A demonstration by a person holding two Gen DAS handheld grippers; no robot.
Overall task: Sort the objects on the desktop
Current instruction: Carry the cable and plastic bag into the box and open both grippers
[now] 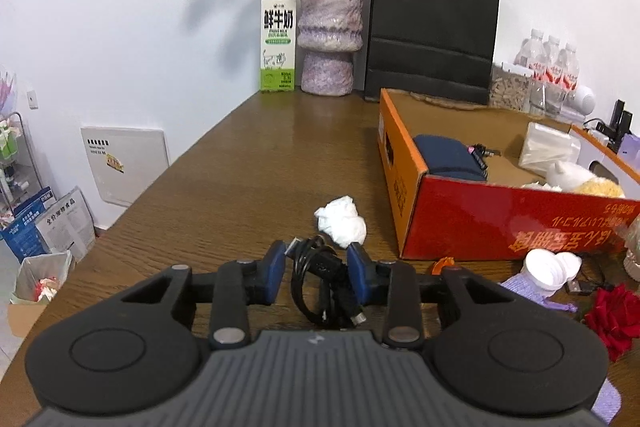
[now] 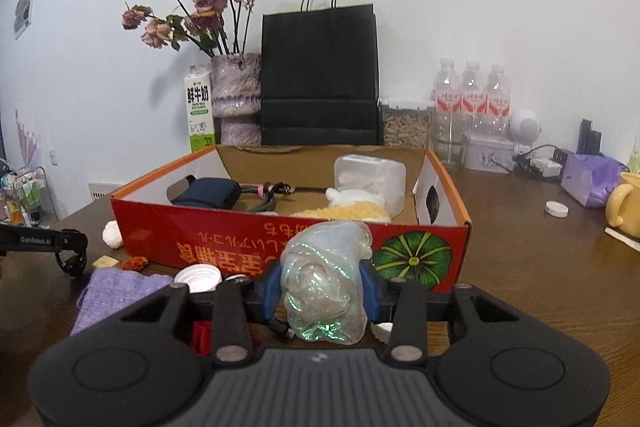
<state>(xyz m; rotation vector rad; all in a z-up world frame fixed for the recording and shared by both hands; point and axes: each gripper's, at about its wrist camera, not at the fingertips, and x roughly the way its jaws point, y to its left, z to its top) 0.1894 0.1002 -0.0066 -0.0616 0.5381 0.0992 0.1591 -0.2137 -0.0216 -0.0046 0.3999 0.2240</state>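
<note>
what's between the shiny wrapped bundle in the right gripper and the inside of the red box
Only the box's near wall. The right gripper is shut on the iridescent bundle just in front of that wall, below its rim, so the bundle would have to go over it. Beyond, a yellow plush fills the near floor.

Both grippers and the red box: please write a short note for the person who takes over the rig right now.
Left gripper: shut on the black cable, low over the table.
Right gripper: shut on the iridescent wrapped bundle, in front of the red box.
Done: navy pouch, clear plastic container and plush toy are in the box.
Left: both held items, crumpled tissue, purple cloth, white cap, red rose.
</note>
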